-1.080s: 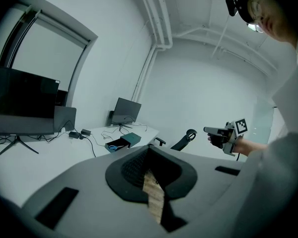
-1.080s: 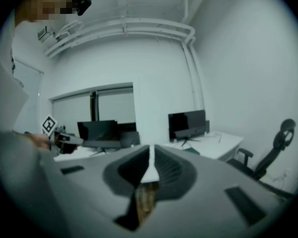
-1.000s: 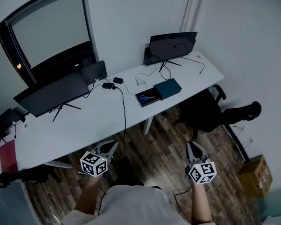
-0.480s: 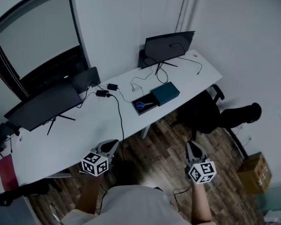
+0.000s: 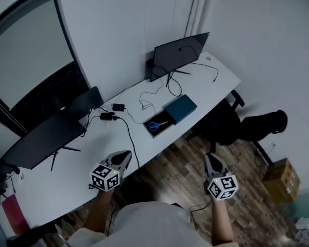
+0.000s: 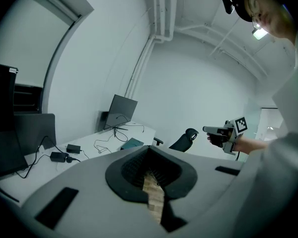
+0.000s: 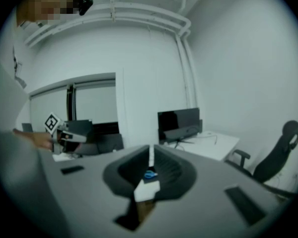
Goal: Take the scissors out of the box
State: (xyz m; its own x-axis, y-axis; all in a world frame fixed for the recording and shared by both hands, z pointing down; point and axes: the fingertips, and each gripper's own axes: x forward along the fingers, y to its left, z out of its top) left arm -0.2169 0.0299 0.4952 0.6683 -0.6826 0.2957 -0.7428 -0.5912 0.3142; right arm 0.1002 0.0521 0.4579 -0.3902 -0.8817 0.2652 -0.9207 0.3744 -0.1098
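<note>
Blue-handled scissors [image 5: 155, 125] lie in an open black box [image 5: 165, 120] near the front edge of the white desk [image 5: 211, 81]. The box's teal lid [image 5: 181, 108] lies right beside it. Both grippers hang in the air well short of the box, over the wooden floor. My left gripper [image 5: 125, 156] is shut and empty, with its tips at the desk's front edge. My right gripper [image 5: 210, 159] is also shut and empty, pointing toward the desk. In the right gripper view the scissors [image 7: 149, 174] show through the slit between its jaws.
Two dark monitors [image 5: 179, 52] [image 5: 44, 138] stand on the desk, with black cables and a power adapter [image 5: 107, 116] between them. A black office chair [image 5: 242, 125] stands right of the desk, and a cardboard box [image 5: 281, 179] sits on the floor at far right.
The desk and box have come nearer and shifted left in the head view. Both grippers moved forward toward the desk, still shut and empty.
</note>
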